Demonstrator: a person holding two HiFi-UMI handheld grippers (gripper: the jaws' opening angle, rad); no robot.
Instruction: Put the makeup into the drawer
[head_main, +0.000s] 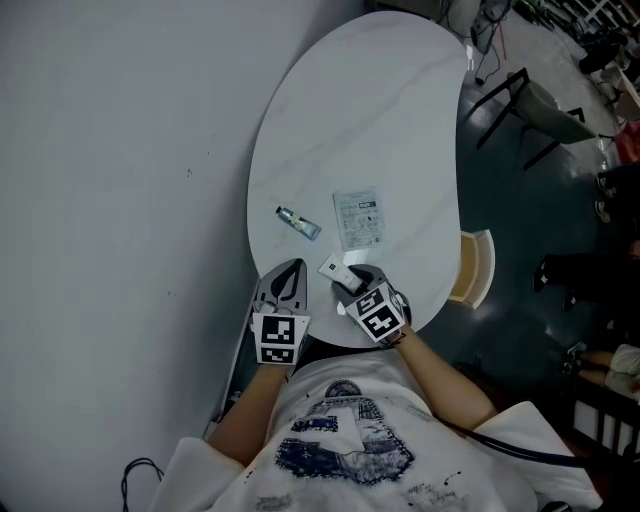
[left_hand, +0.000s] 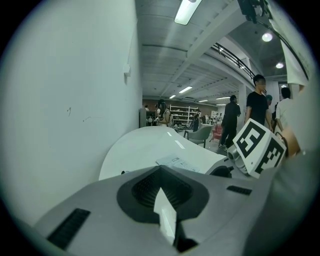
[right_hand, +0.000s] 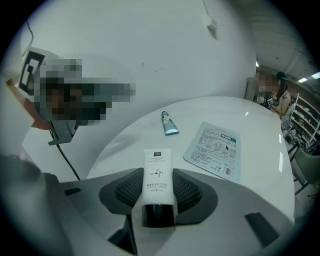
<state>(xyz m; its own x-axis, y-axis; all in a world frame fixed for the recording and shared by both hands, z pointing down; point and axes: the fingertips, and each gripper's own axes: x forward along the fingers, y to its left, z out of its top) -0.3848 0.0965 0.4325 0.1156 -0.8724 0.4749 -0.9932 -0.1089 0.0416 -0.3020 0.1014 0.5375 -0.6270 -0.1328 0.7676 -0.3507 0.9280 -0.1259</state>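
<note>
A white makeup tube with a black cap (right_hand: 158, 175) lies between the pads of my right gripper (right_hand: 158, 187), which is shut on it at the near edge of the oval white table (head_main: 370, 100). In the head view the same tube (head_main: 338, 273) pokes out ahead of the right gripper (head_main: 352, 280). Farther out on the table lie a small blue-grey tube (head_main: 298, 222) (right_hand: 169, 123) and a flat pale sachet (head_main: 358, 217) (right_hand: 215, 150). My left gripper (head_main: 287, 275) (left_hand: 162, 192) is shut and empty, resting to the left at the table's near edge.
A tan curved drawer-like tray (head_main: 478, 268) sticks out at the table's right side. A grey wall (head_main: 120, 200) runs close along the left. A chair (head_main: 530, 110) stands on the dark floor at the far right. People stand in the background of the left gripper view.
</note>
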